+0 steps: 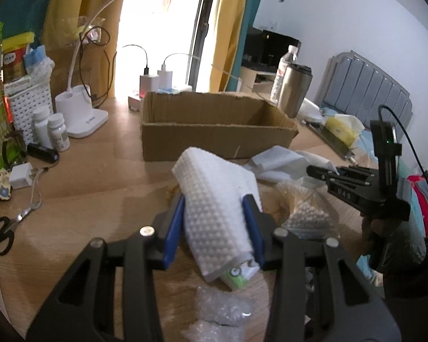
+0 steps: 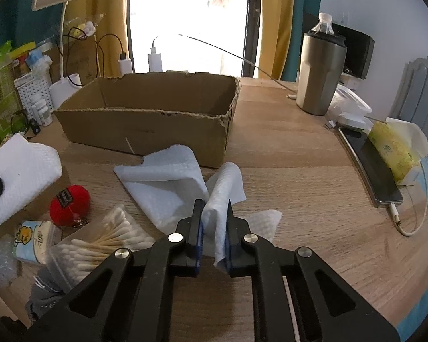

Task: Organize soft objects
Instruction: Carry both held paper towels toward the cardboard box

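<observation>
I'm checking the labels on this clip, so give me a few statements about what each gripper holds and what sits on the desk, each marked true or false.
1. The left gripper is shut on a folded white textured towel. True.
2. The right gripper stands open over bare wood. False: it is shut on a thin white paper towel.
3. The cardboard box already holds a towel. False: the part of its inside that shows is empty.
4. A red plush ball lies on the desk near a pack of cotton swabs. True.
5. The steel tumbler lies on its side. False: it stands upright.
</observation>
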Motion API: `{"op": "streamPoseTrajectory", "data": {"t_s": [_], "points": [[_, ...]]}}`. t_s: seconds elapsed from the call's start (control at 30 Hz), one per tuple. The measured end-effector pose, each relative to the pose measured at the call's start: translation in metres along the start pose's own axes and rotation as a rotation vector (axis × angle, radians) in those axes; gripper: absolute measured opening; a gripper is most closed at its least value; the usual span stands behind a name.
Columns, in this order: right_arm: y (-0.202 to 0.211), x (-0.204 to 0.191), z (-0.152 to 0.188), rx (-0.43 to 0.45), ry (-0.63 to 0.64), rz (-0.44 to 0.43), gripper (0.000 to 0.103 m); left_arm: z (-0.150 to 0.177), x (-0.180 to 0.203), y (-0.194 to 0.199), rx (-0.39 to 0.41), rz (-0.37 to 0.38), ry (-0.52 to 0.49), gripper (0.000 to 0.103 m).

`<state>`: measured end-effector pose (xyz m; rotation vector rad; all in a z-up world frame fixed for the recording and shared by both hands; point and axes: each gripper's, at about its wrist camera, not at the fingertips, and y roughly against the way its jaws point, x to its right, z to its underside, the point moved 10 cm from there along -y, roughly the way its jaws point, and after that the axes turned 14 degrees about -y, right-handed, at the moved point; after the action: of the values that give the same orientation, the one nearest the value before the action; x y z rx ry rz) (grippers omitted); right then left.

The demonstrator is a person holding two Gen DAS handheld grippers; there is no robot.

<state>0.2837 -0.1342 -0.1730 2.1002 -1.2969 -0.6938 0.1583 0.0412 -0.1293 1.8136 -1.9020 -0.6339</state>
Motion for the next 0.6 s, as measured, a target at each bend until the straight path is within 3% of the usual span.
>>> {"op": "streamPoseTrajectory", "data": {"t_s": [0.6], "points": [[0.056, -0.012, -0.029, 0.124, 0.017, -0.009, 0.012, -0.031, -0.002, 0.053, 0.119, -0.023, -0.025, 0.043]]}}
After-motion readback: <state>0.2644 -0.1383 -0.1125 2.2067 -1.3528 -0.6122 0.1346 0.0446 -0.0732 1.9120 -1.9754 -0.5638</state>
